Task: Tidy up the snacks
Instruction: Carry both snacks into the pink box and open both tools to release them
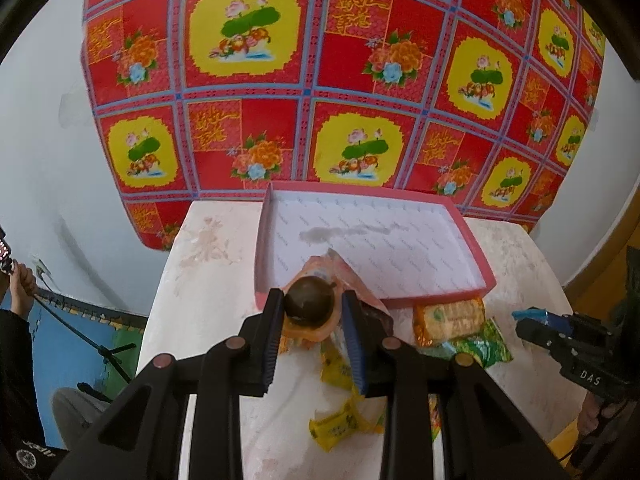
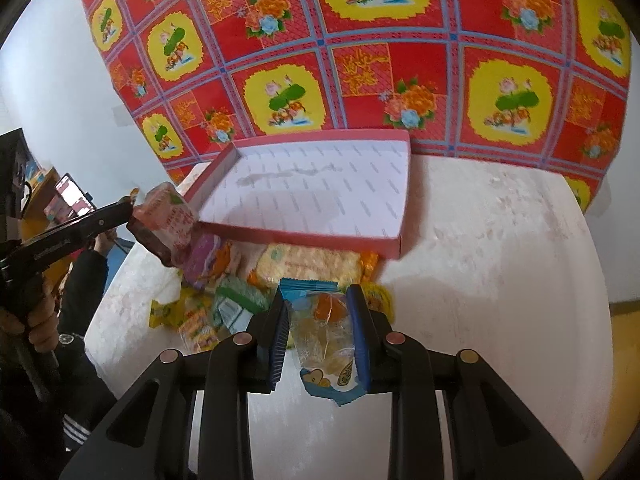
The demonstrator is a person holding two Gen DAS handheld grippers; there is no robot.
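left gripper clamped on pink jelly cup, raised just before the pink tray's near rim | loose snack packets on table between grippers | right gripper closed on clear blue-ended candy packet, tray ahead

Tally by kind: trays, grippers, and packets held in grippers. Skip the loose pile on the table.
Trays: 1, the pink tray, nothing in it
Grippers: 2, the left gripper and the right gripper
Held packets: 2, the pink packet with a dark round snack in the left, the blue-edged packet in the right
Total: 5
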